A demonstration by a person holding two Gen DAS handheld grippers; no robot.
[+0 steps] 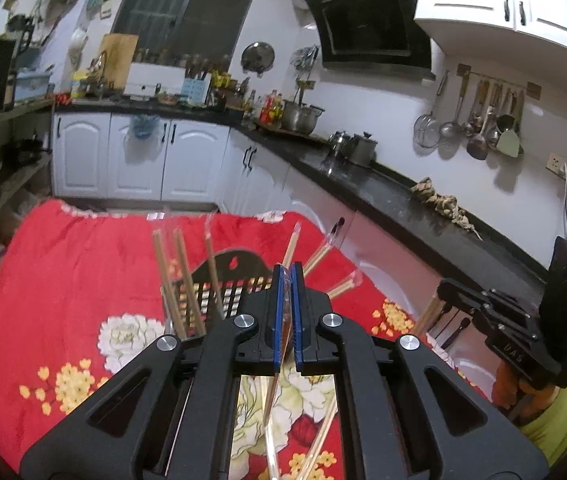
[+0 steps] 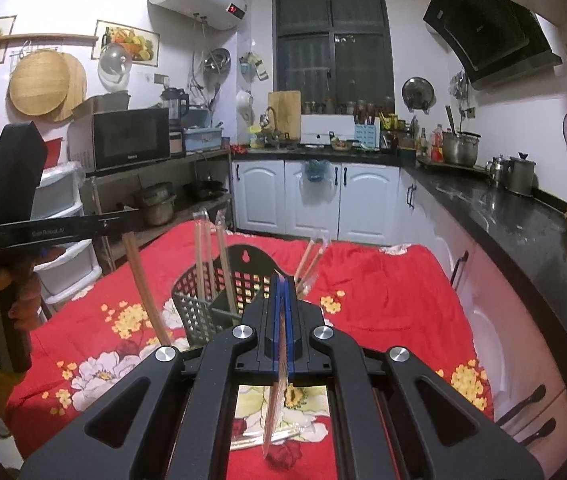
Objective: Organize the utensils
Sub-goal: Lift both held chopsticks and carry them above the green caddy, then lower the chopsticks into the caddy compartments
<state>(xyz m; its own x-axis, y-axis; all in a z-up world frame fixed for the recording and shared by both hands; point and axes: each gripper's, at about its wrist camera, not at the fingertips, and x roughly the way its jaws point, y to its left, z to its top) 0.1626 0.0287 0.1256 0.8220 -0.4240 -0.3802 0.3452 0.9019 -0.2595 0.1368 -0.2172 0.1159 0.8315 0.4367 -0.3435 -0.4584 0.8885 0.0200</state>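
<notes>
You had a red flowered cloth [image 2: 383, 280] over the table. Behind it ran white cabinets [image 2: 367, 196] under a black counter [image 2: 523, 216]. A microwave [image 2: 131, 138] sat on a shelf, left.

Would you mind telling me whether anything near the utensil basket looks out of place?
Yes: wrapped chopsticks splay sideways over the right of the black basket, while the others stand upright inside. More lie loose on the red cloth.
</notes>
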